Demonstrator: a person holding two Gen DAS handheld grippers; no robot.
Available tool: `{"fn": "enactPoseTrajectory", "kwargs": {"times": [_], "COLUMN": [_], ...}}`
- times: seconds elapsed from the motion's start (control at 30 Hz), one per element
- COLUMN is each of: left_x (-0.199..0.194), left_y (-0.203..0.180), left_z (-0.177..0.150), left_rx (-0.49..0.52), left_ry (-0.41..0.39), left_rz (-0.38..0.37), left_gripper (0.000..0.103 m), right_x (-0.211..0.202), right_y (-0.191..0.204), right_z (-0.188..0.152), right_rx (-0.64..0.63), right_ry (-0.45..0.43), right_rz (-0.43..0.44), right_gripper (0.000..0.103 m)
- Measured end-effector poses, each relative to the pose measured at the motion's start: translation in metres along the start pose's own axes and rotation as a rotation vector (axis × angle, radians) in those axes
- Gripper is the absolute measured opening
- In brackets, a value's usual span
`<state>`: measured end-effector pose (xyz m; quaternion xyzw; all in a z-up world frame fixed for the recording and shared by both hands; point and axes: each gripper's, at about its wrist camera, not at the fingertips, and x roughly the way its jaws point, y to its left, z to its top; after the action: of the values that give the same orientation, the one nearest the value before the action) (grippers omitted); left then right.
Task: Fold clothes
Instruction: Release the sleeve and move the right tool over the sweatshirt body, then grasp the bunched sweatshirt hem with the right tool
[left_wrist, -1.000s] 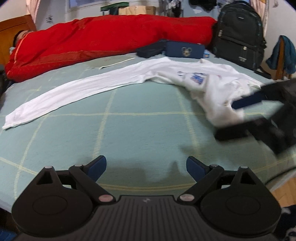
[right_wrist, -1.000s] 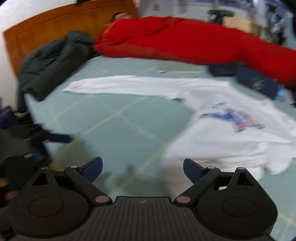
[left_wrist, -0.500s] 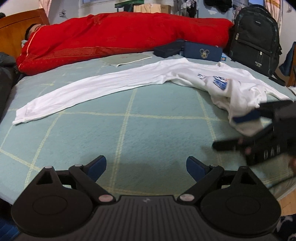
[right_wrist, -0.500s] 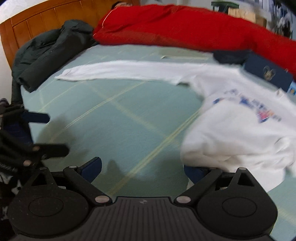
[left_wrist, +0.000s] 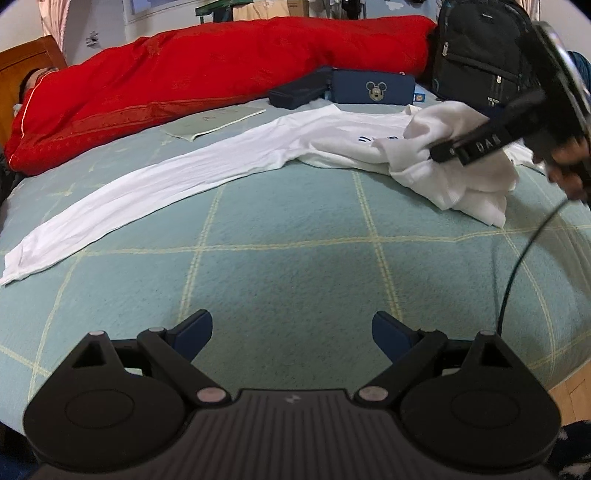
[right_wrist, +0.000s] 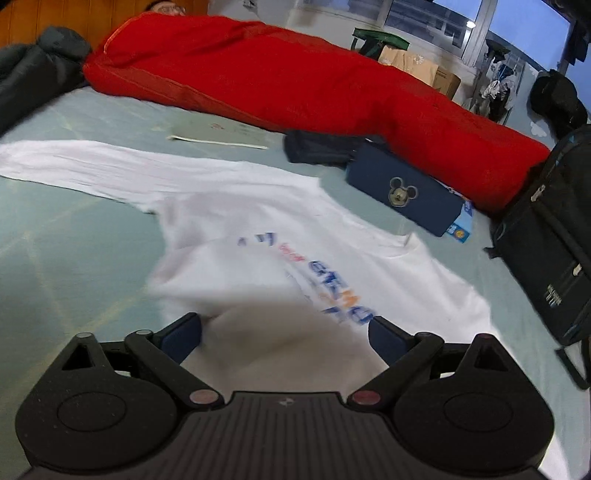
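The left gripper (left_wrist: 291, 334) hangs with jaws spread wide over bare green bedspread (left_wrist: 295, 266). The right gripper (right_wrist: 284, 334), jaws also wide apart, sits over the bunched hem of the white long-sleeved shirt (right_wrist: 258, 236), whose sleeve (left_wrist: 147, 188) stretches left across the bed

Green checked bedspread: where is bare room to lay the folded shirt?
The green checked bedspread is bare between the white long-sleeved shirt and the left gripper. It is crowded behind the shirt: red quilt, navy Mickey pouch, black backpack.
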<state>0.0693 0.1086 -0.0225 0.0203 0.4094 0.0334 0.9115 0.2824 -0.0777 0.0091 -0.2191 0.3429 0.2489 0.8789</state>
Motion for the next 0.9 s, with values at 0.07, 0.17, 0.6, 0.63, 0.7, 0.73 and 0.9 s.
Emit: {"fn": "enactPoseTrajectory", "kwargs": {"times": [0.07,0.17,0.6,0.63,0.7,0.73,0.9], "left_x": [0.002,0.004,0.007,0.007,0.007,0.007,0.003], "left_y": [-0.003,-0.007,-0.025,-0.026,-0.029,-0.030,-0.031], "left_z": [0.002,0.006,0.013,0.014,0.014,0.013,0.009], "left_rx": [0.007,0.016,0.047,0.049,0.052,0.053,0.052], "left_ry": [0.004,0.005,0.003,0.001,-0.001,-0.002,-0.013], "left_rz": [-0.001,-0.002,-0.031,-0.034,-0.043,-0.048,-0.065], "left_gripper": [0.093,0.093,0.093,0.093,0.093,0.093,0.093], "right_x": [0.009,0.021,0.033,0.024,0.003,-0.007,-0.051], "right_y": [-0.010,-0.030,-0.087,-0.083,-0.069,-0.061,-0.006], "right_z": [0.006,0.017,0.027,0.026,0.023,0.021,0.009], "right_rx": [-0.009,-0.019,0.071,0.059,0.017,-0.012,-0.206], "right_ry": [0.017,0.029,0.042,0.019,-0.025,-0.047,-0.148], "right_rz": [-0.028,-0.062,-0.128,-0.112,-0.081,-0.063,0.066], "right_gripper": [0.100,0.100,0.100,0.100,0.100,0.100,0.096]}}
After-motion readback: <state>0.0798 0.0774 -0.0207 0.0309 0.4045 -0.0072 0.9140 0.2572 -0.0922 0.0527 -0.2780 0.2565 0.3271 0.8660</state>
